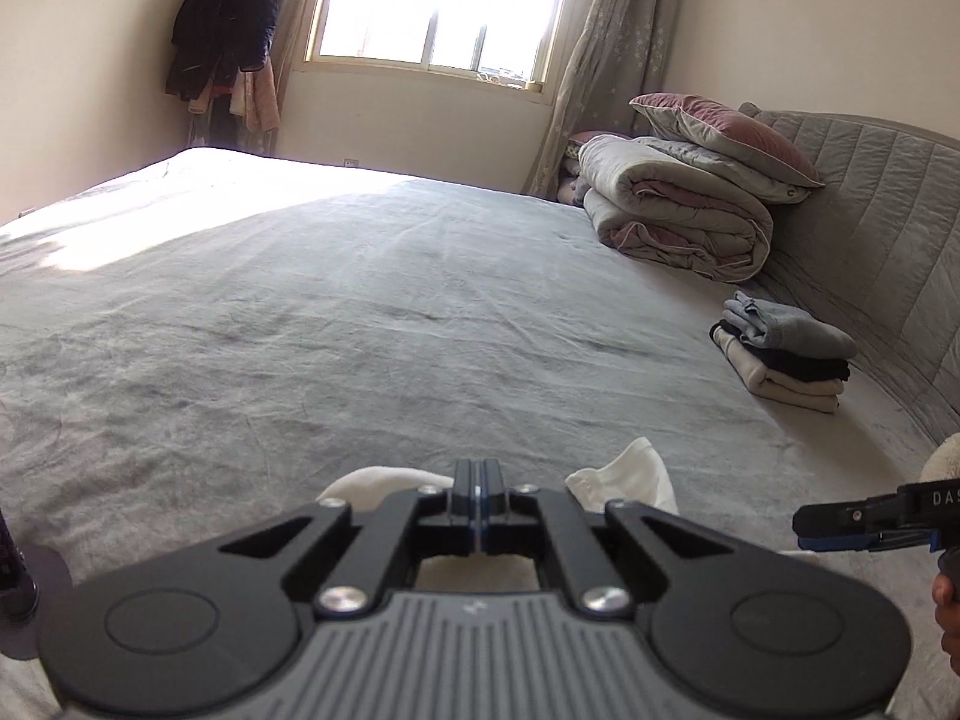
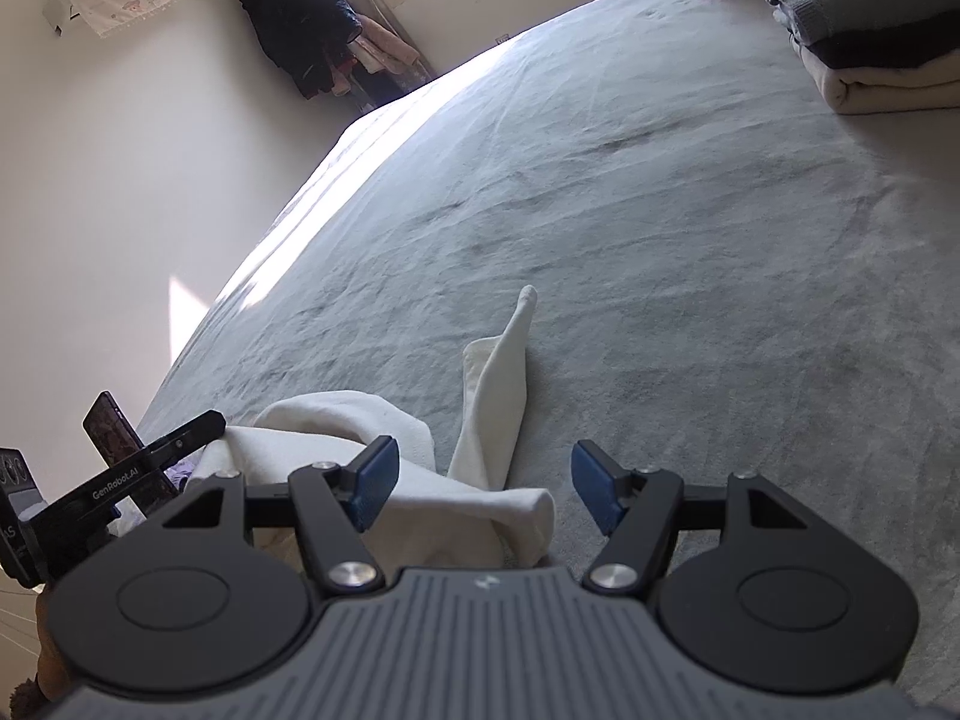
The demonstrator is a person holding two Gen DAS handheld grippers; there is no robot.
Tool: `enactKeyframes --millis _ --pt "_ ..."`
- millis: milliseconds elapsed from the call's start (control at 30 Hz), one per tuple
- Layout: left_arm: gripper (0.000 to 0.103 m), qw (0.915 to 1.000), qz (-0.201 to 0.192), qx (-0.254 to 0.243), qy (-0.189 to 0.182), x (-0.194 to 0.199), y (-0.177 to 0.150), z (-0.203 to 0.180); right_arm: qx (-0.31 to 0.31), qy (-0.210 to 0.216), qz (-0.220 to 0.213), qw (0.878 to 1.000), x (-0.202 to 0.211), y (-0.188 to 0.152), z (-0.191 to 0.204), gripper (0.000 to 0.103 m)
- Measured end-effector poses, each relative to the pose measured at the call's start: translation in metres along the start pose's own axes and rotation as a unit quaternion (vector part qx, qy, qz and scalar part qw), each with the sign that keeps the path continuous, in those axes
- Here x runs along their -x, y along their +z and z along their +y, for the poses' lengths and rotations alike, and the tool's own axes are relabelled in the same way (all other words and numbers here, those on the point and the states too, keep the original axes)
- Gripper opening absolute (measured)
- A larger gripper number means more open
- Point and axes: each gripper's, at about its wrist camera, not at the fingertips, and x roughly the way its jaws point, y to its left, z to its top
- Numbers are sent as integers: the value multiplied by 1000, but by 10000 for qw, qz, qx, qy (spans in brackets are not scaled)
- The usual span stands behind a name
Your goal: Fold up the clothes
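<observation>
Left gripper (image 1: 478, 480) pressed together, nothing visibly pinched, above white garment (image 2: 420, 480) crumpled at near bed (image 1: 360, 330) edge; right gripper (image 2: 483, 480) spread over same cloth, not touching. Beyond, broad bare grey sheet to far edge. Folded stack (image 1: 786, 354) and quilts (image 1: 678, 210) against headboard (image 1: 888, 228) at right.

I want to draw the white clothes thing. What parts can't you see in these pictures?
- White garment: its near part is hidden under the right tool body, right wrist view.
- Left wrist view: the shut left tool covers most of it.
- What sort of garment: cannot tell, it is bunched.
</observation>
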Motion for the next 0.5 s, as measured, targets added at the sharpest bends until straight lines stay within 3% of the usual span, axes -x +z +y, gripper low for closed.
enactKeyframes --millis 233,400,500 --pt "1 9954 -212 -74 937 15 2 33 76 -34 172 9998 -9 -3 3 68" --pt "0 9888 22 -70 1493 14 -4 57 126 -82 358 9992 -19 -8 6 68" --pt "0 9879 308 122 1515 11 -11 73 220 -40 498 9985 -25 -10 12 68"
